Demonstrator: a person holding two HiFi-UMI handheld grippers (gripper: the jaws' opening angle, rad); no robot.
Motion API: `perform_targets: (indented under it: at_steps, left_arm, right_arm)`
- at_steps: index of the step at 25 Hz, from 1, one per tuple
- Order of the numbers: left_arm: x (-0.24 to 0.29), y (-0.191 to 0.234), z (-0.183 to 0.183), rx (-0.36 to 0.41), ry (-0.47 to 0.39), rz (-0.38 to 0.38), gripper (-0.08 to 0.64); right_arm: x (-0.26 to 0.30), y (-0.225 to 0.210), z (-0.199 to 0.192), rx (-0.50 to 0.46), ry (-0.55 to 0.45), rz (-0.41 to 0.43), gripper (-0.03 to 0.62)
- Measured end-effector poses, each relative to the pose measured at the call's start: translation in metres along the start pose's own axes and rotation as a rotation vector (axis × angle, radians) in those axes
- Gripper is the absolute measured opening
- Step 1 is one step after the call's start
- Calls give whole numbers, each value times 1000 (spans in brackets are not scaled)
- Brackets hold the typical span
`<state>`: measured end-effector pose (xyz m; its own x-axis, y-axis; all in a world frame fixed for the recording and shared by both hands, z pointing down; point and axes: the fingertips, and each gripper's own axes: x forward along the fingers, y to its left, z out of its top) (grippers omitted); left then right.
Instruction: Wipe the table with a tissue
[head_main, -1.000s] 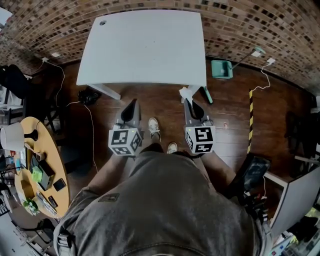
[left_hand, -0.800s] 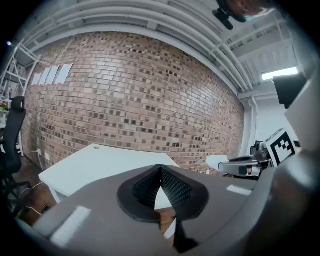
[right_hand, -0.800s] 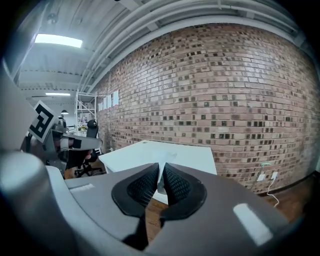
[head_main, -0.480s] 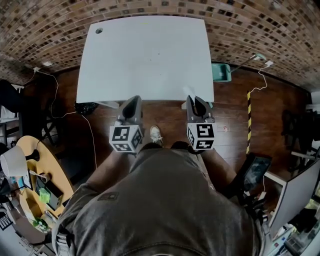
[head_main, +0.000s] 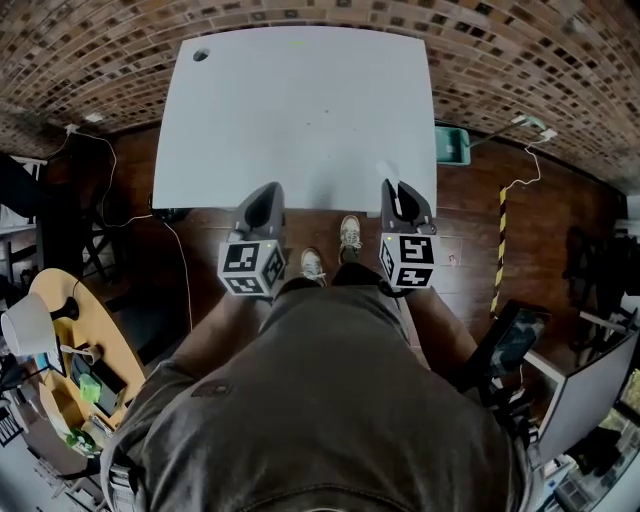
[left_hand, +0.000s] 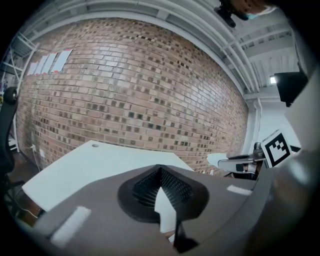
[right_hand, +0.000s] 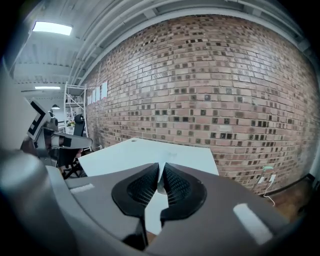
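**At the counter's near edge: one tissue, two tongs**

We count one white counter (head_main: 300, 110), two tongs, one tissue (head_main: 385, 172) and two shoes (head_main: 349, 236) on the wooden floor. The left tongs (head_main: 267, 192) are closed tip to tip with nothing between them. The right tongs (head_main: 401, 188) are pinched narrow on the tissue, which shows as a thin white strip between the jaws in the right gripper view. A second ago both tongs hung over the floor, short of the counter. Now their tips overlap its 6 o'clock edge, and the counter fills more of the head view. The tissue sticks out past the right tongs' tips over that edge. Its long axis runs from 5 o'clock up toward 11 o'clock.
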<state>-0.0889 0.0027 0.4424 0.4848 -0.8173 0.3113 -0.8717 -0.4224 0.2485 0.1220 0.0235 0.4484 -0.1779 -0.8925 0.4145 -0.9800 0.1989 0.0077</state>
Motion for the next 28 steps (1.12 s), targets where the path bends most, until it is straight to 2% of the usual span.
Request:
perform_targets:
  at_steps: [16,28]
  left_arm:
    - [88,2,4,17,62,161,-6]
    - [116,26,-28,-49,141,201,-6]
  right_arm:
    - [97,-60,0,-22,66,167,32]
    - [157,-64,-35,-72,216,182,32]
